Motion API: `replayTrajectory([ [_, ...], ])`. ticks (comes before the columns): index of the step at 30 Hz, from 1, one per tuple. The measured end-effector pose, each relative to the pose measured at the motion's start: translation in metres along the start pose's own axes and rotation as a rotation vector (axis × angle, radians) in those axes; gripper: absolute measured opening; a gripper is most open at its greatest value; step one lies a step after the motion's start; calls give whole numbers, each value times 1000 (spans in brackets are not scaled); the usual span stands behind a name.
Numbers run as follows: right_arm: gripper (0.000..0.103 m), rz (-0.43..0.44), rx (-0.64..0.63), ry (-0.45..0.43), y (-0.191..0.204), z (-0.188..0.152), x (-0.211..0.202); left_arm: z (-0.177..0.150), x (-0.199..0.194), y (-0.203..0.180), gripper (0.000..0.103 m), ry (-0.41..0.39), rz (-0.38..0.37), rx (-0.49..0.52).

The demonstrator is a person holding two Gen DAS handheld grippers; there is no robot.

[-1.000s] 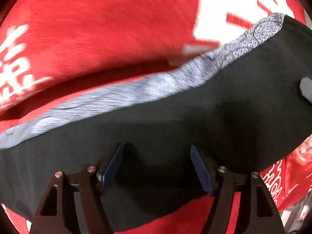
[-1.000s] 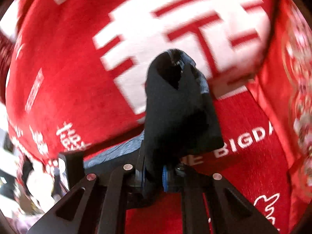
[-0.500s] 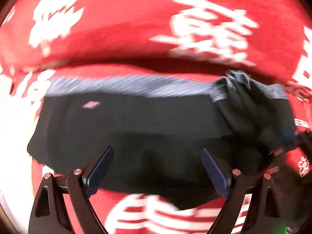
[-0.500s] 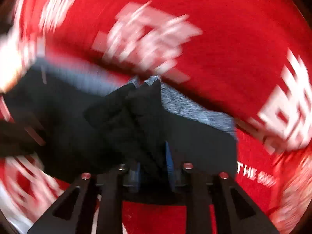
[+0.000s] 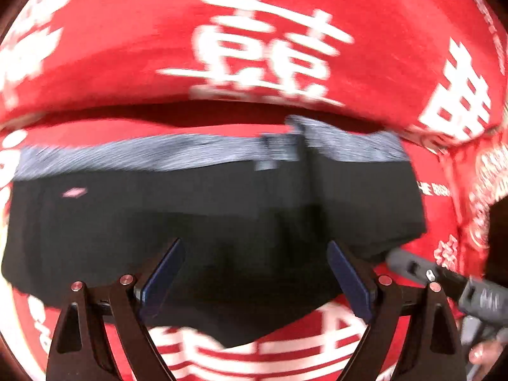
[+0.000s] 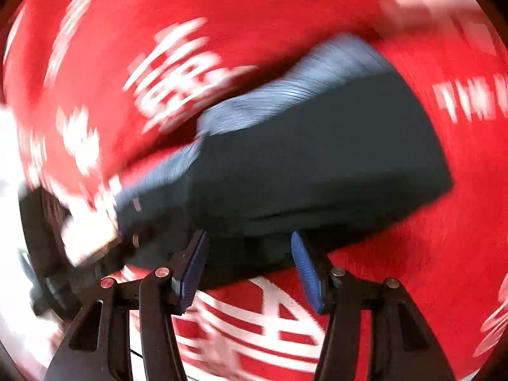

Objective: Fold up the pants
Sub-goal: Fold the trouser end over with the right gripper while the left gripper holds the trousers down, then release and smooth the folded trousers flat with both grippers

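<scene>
The black pants (image 5: 206, 222) with a grey waistband (image 5: 177, 155) lie folded flat on the red cloth. In the left wrist view my left gripper (image 5: 255, 255) is open just above the pants' near edge, holding nothing. The other gripper's grey body (image 5: 444, 279) shows at the pants' right edge. In the right wrist view the pants (image 6: 317, 165) lie as a folded block with the waistband (image 6: 285, 95) at the far side. My right gripper (image 6: 249, 247) is open over the near edge, with nothing between its fingers. Both views are blurred by motion.
A red cloth with white characters (image 5: 270, 47) covers the whole surface around the pants. It shows in the right wrist view too (image 6: 428, 270). A blurred white and black shape (image 6: 63, 238) sits at the left edge of the right wrist view.
My right gripper was shut on a bunch of the pants, carried it across onto the rest, then opened and let go. My left gripper stayed open and drew back from the fabric.
</scene>
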State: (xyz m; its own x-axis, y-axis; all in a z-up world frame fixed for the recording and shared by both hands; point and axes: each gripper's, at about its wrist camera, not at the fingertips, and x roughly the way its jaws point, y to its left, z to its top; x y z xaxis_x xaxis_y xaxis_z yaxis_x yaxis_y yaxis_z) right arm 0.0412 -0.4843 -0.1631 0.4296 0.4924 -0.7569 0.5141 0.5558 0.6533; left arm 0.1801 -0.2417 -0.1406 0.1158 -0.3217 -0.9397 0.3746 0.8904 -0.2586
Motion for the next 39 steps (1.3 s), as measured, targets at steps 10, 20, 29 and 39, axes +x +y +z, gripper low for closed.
replayTrajectory([
  [10, 5, 201, 329, -13, -51, 15, 22, 19, 59, -32, 49, 120, -71, -45],
  [20, 5, 120, 146, 85, -27, 5, 20, -18, 23, -53, 44, 10, 88, 76],
  [29, 38, 13, -142, 116, 6, 19, -7, -17, 9, -46, 74, -24, 178, 19],
  [39, 30, -173, -308, -36, 16, 120, -17, 46, 27, -98, 74, -98, 201, 122],
])
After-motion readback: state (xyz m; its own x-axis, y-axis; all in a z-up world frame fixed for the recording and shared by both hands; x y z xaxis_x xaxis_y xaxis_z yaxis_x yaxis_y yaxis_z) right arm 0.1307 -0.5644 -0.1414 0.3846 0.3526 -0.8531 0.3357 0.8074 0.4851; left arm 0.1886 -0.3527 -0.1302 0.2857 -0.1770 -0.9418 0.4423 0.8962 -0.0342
